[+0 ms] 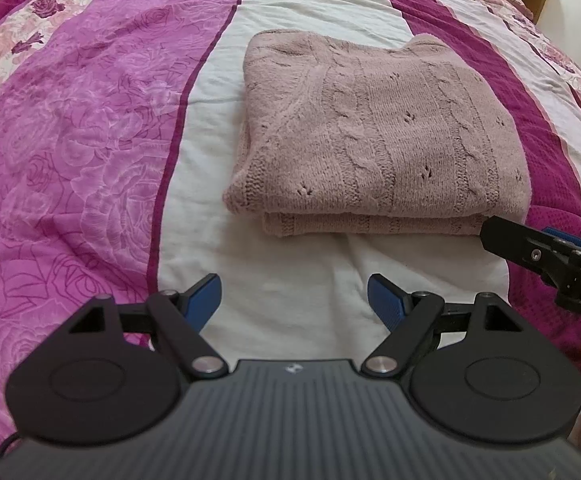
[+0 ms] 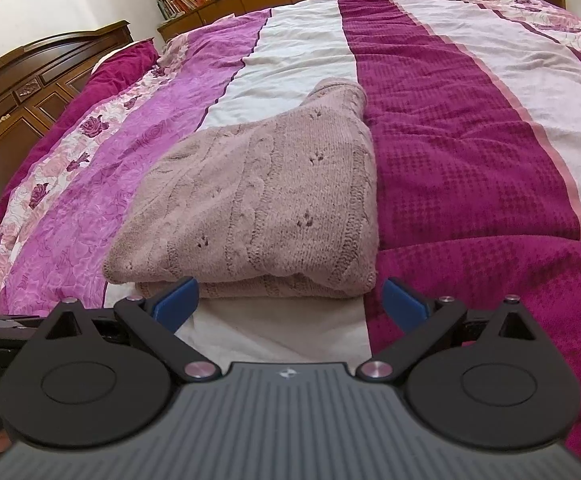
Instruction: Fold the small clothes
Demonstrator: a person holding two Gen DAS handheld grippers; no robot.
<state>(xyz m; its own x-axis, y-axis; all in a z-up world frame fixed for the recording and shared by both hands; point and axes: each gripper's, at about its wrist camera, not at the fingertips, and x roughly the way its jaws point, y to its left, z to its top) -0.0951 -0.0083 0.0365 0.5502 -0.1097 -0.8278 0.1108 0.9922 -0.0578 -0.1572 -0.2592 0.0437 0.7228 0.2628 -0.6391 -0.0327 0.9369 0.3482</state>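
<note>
**Left wrist view: sweater folded, both grippers clear of it**

Pink cable-knit sweater lies as a compact, layered rectangle on the white stripe of the bedspread, edges roughly stacked; the fold looks finished or nearly so. Central, flat placement suits a squared fold. Left gripper hovers short of the near edge, jaws spread wide, nothing between them. Right gripper sits close to the sweater's near right corner, jaws likewise wide and empty. Judgement: both have let go so the folded stack lies undisturbed.

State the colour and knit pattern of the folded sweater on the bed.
The sweater is dusty pink, cable-knit with small eyelet holes; the left wrist view shows it best.
</note>
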